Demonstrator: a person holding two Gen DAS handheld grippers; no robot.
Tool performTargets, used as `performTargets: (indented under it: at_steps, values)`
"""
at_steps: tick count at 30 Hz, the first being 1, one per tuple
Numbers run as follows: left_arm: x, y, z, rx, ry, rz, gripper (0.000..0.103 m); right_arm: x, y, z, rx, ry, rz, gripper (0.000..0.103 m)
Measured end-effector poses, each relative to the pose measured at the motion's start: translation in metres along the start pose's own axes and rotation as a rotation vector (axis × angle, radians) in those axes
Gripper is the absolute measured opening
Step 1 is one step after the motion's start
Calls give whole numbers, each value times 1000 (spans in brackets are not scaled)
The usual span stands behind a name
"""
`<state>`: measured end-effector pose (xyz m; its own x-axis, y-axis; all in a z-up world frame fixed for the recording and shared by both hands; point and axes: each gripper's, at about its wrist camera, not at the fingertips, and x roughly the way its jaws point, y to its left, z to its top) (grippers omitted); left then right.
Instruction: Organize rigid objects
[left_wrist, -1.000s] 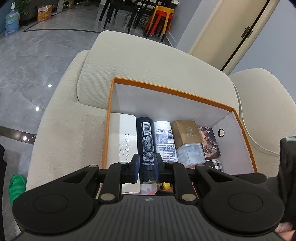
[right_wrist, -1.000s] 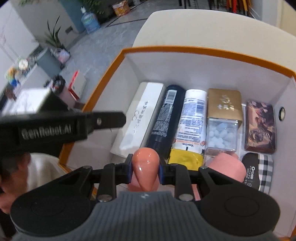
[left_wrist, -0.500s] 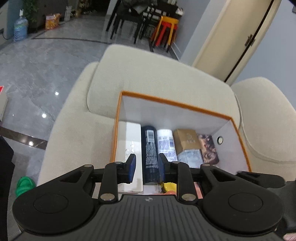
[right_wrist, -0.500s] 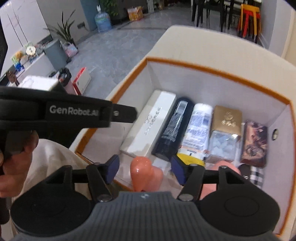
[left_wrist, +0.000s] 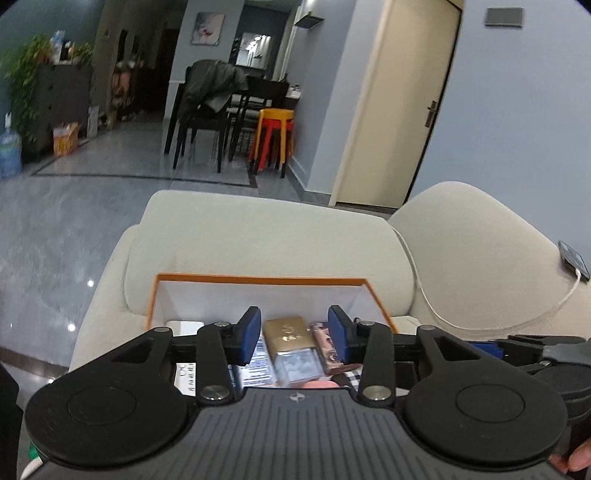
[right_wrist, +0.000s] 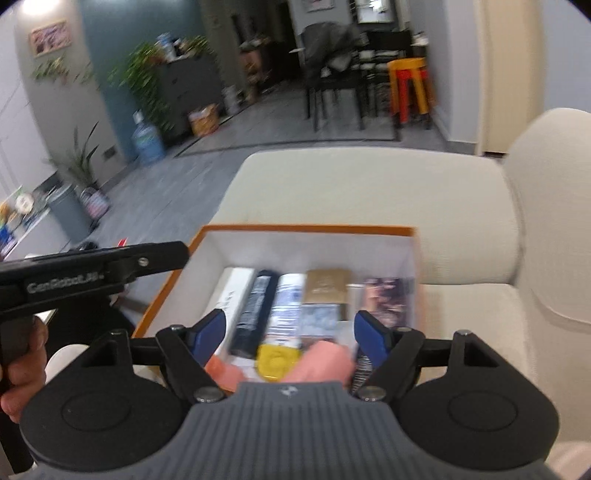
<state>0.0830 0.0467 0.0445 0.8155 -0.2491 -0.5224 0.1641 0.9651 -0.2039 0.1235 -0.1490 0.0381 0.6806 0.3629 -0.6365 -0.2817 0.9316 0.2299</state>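
An orange-rimmed white box sits on a cream sofa and holds a white carton, a dark can, a white can with a yellow cap, a gold-lidded clear box and a brown patterned tin. Two pink rounded objects lie at its near end. My right gripper is open and empty, raised above the box. My left gripper is open and empty, also above the box, with the gold-lidded box seen between its fingers.
The cream sofa back rises behind the box, and an armrest with a phone on a white cable is at the right. The left tool's handle crosses the right view's left side. Grey floor and dining chairs lie beyond.
The right gripper let go of the pink object, opened wide and lifted back. The left gripper opened too and tilted up, so both views now show more of the room.
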Motion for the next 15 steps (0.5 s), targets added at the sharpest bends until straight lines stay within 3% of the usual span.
performTargets:
  at_steps: [5, 9, 15]
  values:
    - [-3, -20, -16, 52, -3, 12, 47, -24, -20, -18, 48, -24, -44, 79]
    - [-7, -35, -33, 122, -18, 74, 55, -35, -29, -36, 77, -47, -77, 82]
    - [-18, -44, -50, 152, -55, 119, 80, -44, -27, -53, 46, -64, -117, 85]
